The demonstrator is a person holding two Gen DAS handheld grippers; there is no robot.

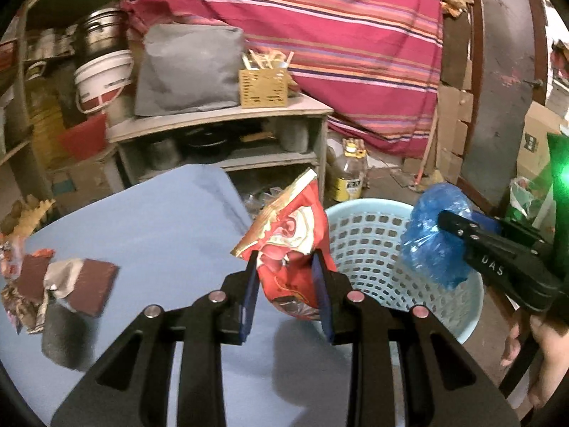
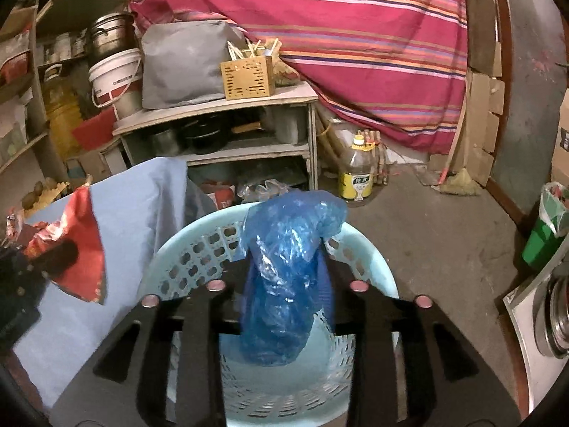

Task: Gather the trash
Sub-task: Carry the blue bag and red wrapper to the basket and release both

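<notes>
Your left gripper [image 1: 286, 277] is clamped on the red snack wrapper [image 1: 288, 245], its jaws narrow and pinching the crumpled lower half. You hold it low so the rest of the foil stands free above the pads; its long axis runs from lower centre up toward the upper right of the left wrist frame, the torn gold-edged mouth pointing up. It hangs over the edge of the blue table [image 1: 142, 220], just left of the pale blue basket [image 1: 373, 235], so it looks ready to carry across to the rim.

Your right gripper [image 2: 284, 277] is over the basket [image 2: 185, 249] with the blue plastic bag [image 2: 288, 249] between its fingers. The jaws stand partly apart, and I cannot tell whether the pads press the film or have let go. In the right wrist view the bag's long axis runs nearly straight up and down the middle of the frame, its bunched end at the top and its bottom hanging into the basket's mouth. That placement makes sense: a release there should drop it inside.

More trash waits on the table at the left edge of the left wrist view: a brown chocolate wrapper [image 1: 81, 281] with foil showing and other torn packets [image 1: 21, 259] beside it.
</notes>
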